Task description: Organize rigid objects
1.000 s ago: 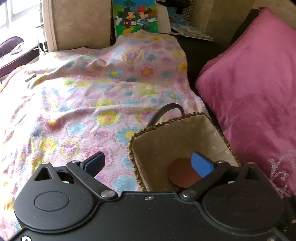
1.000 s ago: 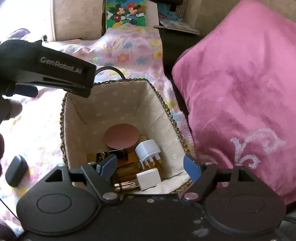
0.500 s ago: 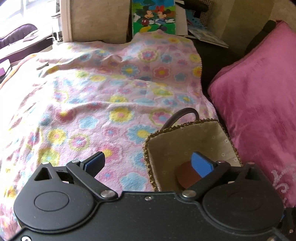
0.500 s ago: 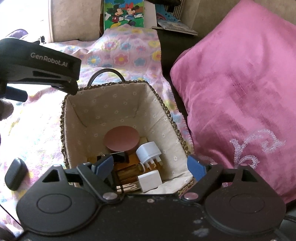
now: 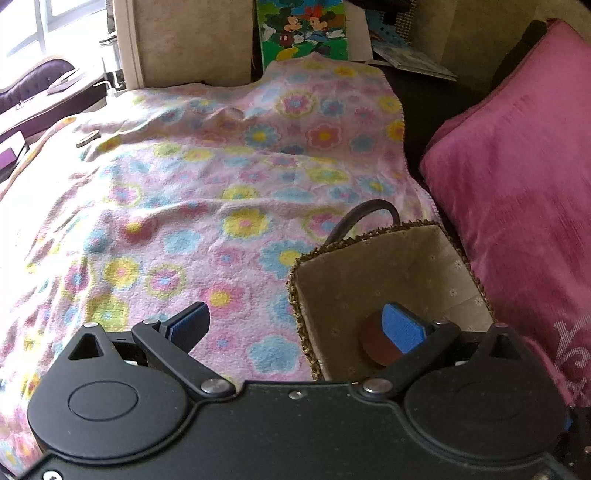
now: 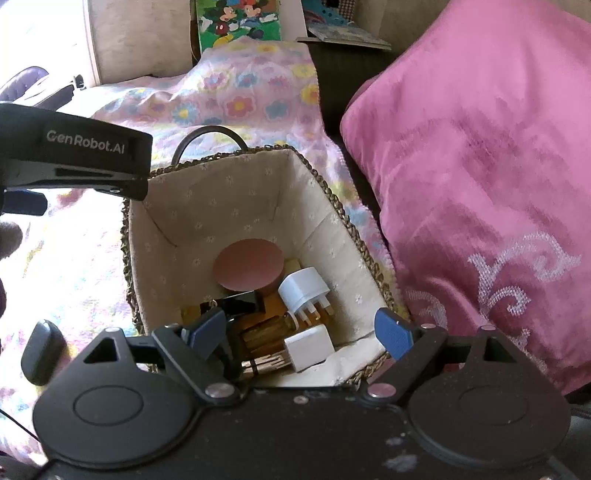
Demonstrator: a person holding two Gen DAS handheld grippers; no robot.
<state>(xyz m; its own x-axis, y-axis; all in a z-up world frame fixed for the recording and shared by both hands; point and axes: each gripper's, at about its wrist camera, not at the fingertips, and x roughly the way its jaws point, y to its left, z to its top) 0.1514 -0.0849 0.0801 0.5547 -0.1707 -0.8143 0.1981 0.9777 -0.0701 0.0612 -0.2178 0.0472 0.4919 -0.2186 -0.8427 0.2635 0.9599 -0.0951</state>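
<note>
A woven basket with a cream lining (image 6: 236, 206) sits on the flowered blanket (image 5: 207, 192) beside a pink cushion. It holds a round brown lid (image 6: 248, 264), a white plug adapter (image 6: 303, 288), a white cube charger (image 6: 309, 349), a black clip and amber items. My right gripper (image 6: 301, 332) is open and empty above the basket's near edge. My left gripper (image 5: 295, 325) is open and empty, straddling the basket's left rim (image 5: 301, 295); its body shows in the right wrist view (image 6: 74, 158). A small dark oval object (image 6: 41, 350) lies on the blanket left of the basket.
The pink cushion (image 6: 480, 177) rises right of the basket. A cartoon picture board (image 5: 303, 29) and papers stand at the back against a beige sofa arm (image 5: 184, 40). A small flat wooden piece (image 5: 88, 138) lies far left on the blanket.
The left gripper has drawn back and leftward from the basket, which now sits further right in its view. The right gripper stays over the basket, open.
</note>
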